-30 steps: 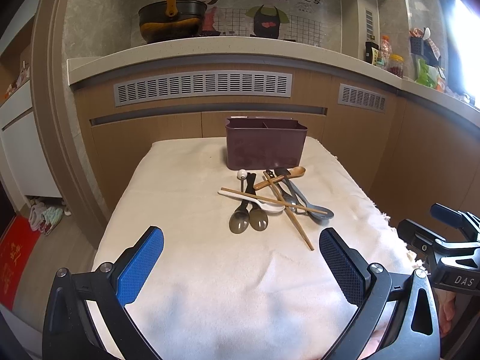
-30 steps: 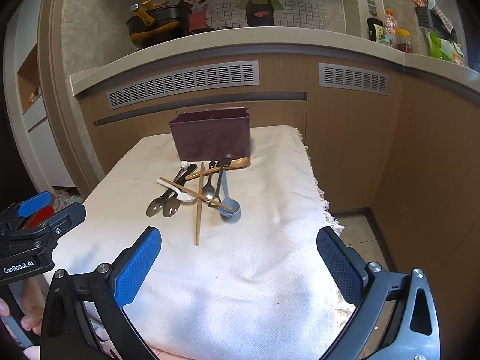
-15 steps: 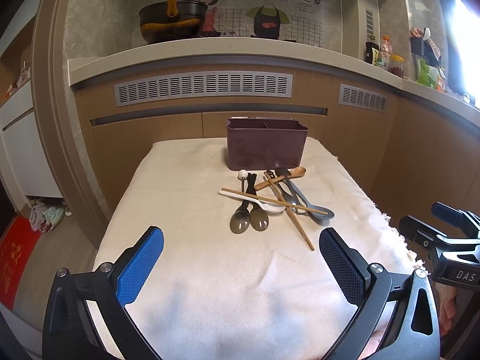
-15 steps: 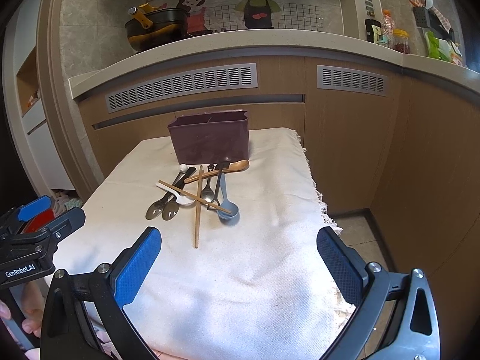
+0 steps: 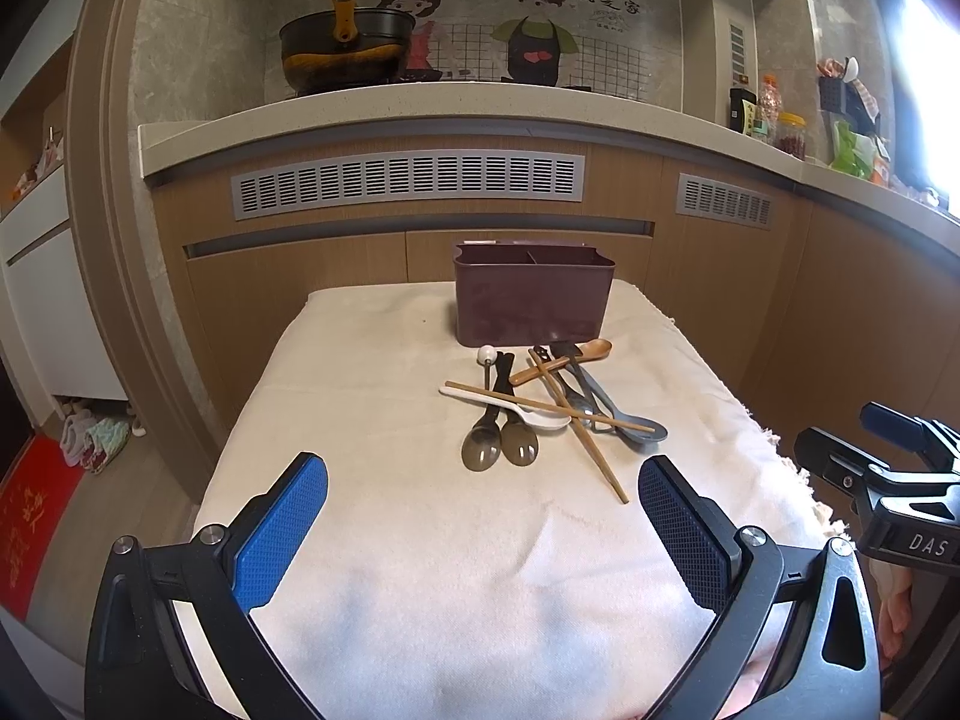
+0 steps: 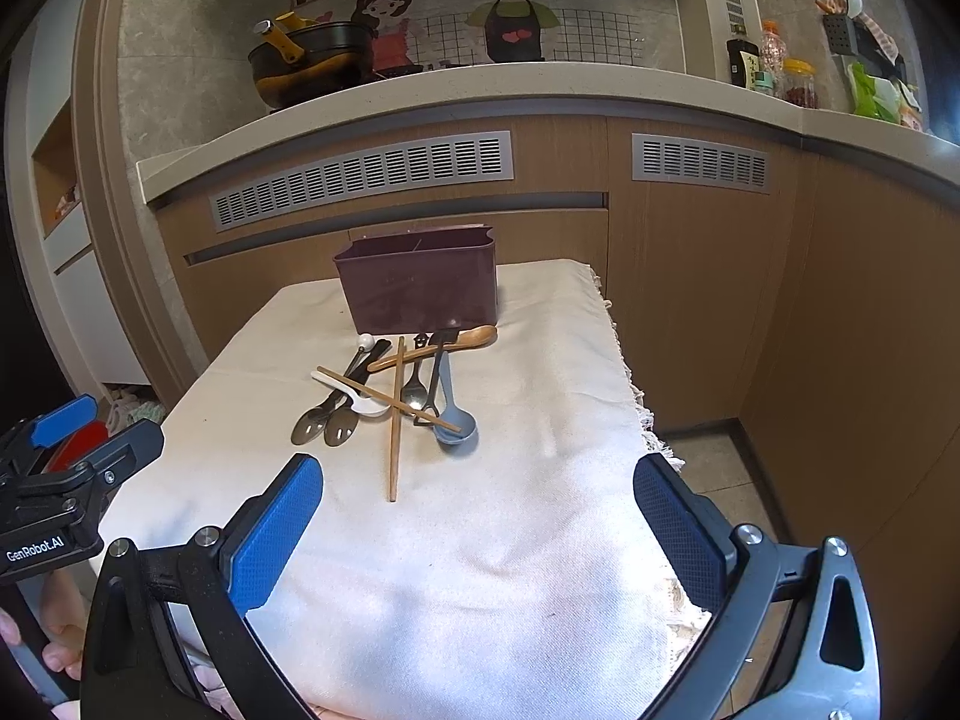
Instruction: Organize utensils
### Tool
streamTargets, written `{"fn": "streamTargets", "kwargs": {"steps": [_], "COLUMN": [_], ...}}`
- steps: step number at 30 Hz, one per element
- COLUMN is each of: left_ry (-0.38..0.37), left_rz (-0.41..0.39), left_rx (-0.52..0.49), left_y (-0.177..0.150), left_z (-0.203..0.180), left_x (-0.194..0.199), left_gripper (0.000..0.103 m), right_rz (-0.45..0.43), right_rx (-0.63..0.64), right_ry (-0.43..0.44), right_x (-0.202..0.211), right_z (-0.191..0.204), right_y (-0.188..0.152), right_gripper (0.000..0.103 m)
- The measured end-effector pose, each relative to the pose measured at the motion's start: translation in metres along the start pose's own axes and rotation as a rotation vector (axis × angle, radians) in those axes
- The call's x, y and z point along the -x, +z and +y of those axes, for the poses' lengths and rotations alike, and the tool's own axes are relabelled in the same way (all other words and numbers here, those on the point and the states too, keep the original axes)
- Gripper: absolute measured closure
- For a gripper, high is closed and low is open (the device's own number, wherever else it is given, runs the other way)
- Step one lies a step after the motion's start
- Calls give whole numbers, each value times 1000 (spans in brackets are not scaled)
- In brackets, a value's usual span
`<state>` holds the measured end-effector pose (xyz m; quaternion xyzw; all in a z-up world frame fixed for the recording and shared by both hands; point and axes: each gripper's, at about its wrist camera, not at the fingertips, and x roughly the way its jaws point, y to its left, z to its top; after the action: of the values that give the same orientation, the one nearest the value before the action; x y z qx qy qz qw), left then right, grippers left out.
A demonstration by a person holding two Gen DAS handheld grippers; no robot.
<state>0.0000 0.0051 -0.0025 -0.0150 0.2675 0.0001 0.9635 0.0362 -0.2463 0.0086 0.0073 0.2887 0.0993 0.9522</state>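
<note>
Utensils (image 5: pixel 543 405) lie in a crossed heap near the far edge of the cloth-covered tabletop (image 5: pixel 384 516), just in front of a dark maroon holder (image 5: pixel 533 293) with divided compartments. I see spoons, a fork and two wooden chopsticks (image 6: pixel 394 420) overlapping. My left gripper (image 5: pixel 483 531) and right gripper (image 6: pixel 478 531) hover over the near edge, both with fingers spread wide and holding nothing, well apart from the heap.

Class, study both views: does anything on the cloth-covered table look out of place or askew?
Yes. The utensils lie in a crossed heap on the cloth in front of the maroon holder, not in it. Two chopsticks cross over the spoons.
</note>
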Motion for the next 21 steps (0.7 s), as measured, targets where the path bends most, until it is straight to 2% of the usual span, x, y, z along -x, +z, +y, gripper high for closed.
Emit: {"fn": "streamTargets", "kwargs": {"steps": [21], "left_ry": [2], "left_rz": [9], "left_rx": [-4], "left_y": [0], "left_z": [0], "left_x": [-1], "left_gripper": [0], "right_rz": [-22], "right_rx": [20], "right_ry": [-17], "right_x": [-2], "right_z": [3], "right_y": [3], "right_gripper": [0]}}
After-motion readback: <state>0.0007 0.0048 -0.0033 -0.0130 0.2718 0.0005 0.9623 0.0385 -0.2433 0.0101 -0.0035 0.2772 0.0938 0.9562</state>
